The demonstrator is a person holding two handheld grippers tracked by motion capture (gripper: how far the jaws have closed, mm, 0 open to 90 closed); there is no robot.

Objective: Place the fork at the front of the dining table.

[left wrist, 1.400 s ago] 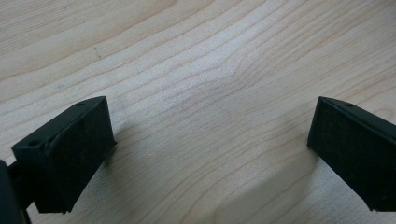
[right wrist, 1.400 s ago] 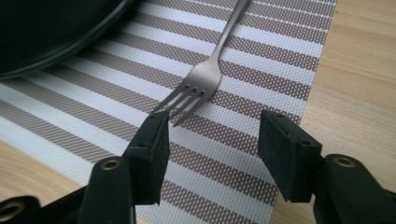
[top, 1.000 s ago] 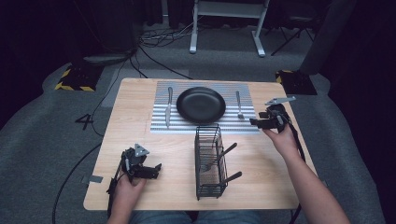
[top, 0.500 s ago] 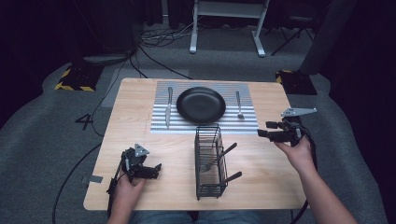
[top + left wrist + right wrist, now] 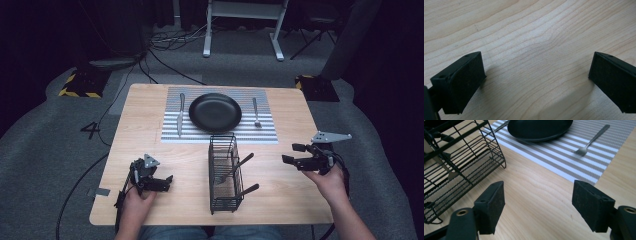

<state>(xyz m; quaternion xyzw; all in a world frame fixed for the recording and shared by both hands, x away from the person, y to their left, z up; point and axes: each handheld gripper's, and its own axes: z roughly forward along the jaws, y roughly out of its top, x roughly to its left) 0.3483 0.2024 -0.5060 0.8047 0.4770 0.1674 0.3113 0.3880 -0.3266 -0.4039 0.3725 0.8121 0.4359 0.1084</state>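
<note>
Counts: one black plate (image 5: pixel 215 112), one knife (image 5: pixel 181 114) left of it, one fork (image 5: pixel 255 111) right of it, all on one grey-and-white striped placemat (image 5: pixel 260 131). One black wire caddy (image 5: pixel 223 172) nearer the person, mid-bench, with two dark-handled utensils (image 5: pixel 241 164) sticking out of it toward the right; what kind they are I cannot tell.

Surface: light wood-grain bench (image 5: pixel 145 105), standing on grey carpet. Room is dark; cables on the floor behind, a white metal frame at the back, a yellow-and-black striped block by each far corner of the bench.

Fork: plain silver, slim handle, lies flat on the placemat just beside the plate, not touching it, parallel to the mat's short edge. In the right gripper view the tines point toward the camera and the handle runs away.

Right gripper (image 5: pixel 296 154): at the right edge of the bench, well apart from the fork, pointing left toward the caddy. Its fingers (image 5: pixel 587 203) have just been opening and stand released, nothing between them, bare wood below.

Left gripper (image 5: pixel 166 182): near the front-left of the bench, low over the wood. Fingers (image 5: pixel 459 80) spread wide, released, nothing between them.
</note>
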